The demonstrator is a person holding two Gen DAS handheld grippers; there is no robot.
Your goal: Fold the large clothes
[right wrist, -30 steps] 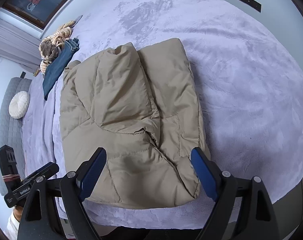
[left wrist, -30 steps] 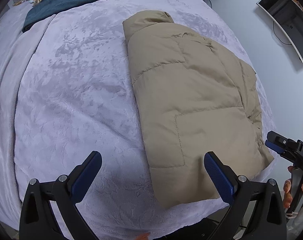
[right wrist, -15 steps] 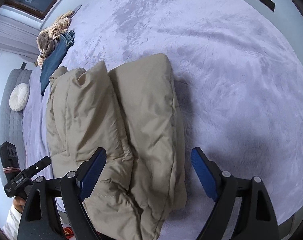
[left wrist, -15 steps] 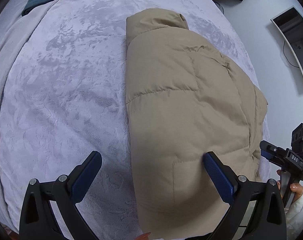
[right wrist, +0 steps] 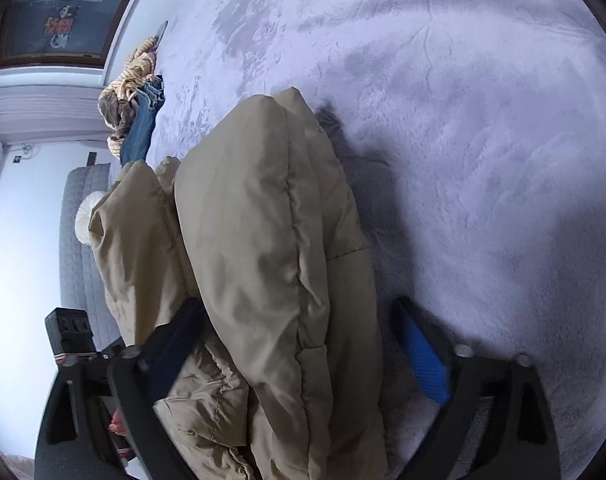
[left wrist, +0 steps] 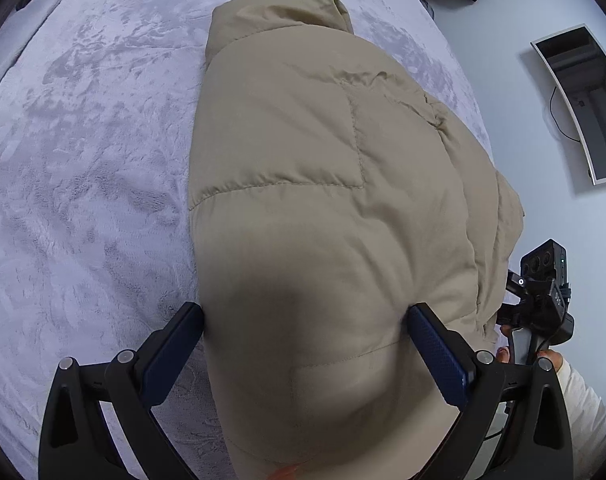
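Beige, puffy jacket lying partly folded on lavender fleece bedspread, near its edge. Left gripper gaping wide, straddling the hem, pinching nothing. Right gripper opening, padded side fold between jaws, ungripped. Probably handling light, springy, slippery; best grabbing hem corners deeply.

A tan puffer jacket of smooth, matt quilted cloth with stitched seams lies on a bed covered in plush, fuzzy lavender fleece. Each claw has matt black plastic arms, textured blue rubbery pads and small dull metal screws.
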